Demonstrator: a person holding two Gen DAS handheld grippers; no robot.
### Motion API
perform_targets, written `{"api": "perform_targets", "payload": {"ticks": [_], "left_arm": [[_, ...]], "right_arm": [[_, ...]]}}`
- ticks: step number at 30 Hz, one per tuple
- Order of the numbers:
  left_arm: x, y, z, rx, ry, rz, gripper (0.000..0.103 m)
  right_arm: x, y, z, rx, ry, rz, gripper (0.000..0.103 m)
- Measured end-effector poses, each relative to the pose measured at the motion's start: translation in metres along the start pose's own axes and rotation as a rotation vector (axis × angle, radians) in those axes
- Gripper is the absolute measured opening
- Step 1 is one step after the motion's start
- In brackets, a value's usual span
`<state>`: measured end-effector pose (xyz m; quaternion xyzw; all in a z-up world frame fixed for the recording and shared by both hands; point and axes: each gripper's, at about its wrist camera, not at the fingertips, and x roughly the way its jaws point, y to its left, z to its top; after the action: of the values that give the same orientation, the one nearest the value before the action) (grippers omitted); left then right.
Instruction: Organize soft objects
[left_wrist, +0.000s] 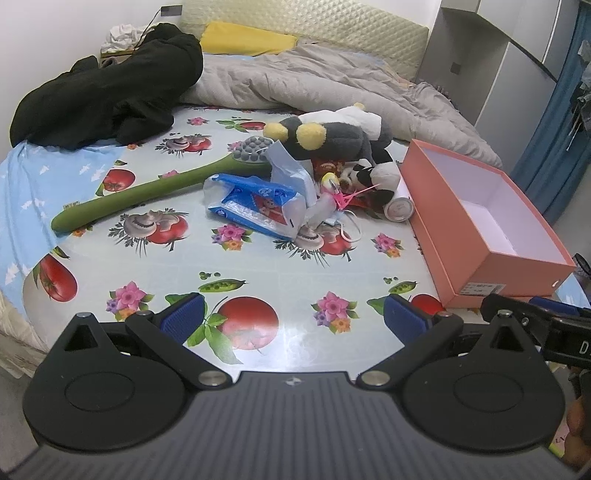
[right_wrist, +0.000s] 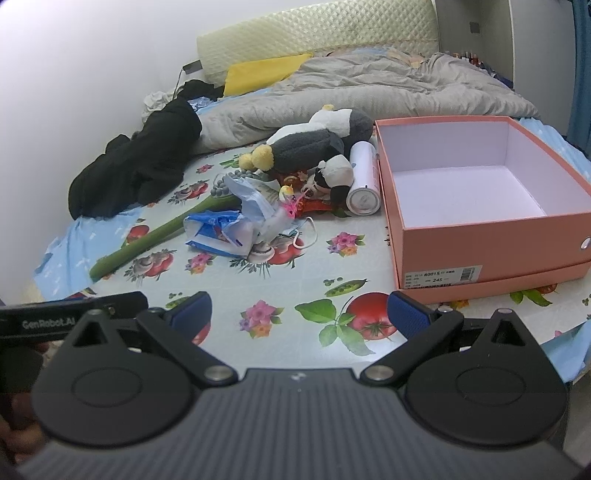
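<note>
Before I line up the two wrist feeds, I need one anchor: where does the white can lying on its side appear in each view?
Left wrist: the white can lies right of centre, just left of the pink box, below the panda plush.
Right wrist: the can is at centre, against the box's left wall.
Shared landmark: the open pink box.

A white wall (left_wrist: 55, 33) backs a bed with quilted headboard (right_wrist: 317, 33), blue curtain (left_wrist: 557, 140) alongside.
</note>
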<state>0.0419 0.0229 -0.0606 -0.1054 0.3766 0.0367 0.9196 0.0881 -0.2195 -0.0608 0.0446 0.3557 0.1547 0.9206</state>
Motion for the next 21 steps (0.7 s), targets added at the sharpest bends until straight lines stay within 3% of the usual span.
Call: {"api": "perform_targets", "payload": {"ticks": [21], "left_arm": [[0.0092,0.0086,0.002,-0.004,0.031,-0.011,0.103]], "right_arm": [[-0.0003,-0.0037,-0.0036,0.034,0.0,0.004,0.103]]}}
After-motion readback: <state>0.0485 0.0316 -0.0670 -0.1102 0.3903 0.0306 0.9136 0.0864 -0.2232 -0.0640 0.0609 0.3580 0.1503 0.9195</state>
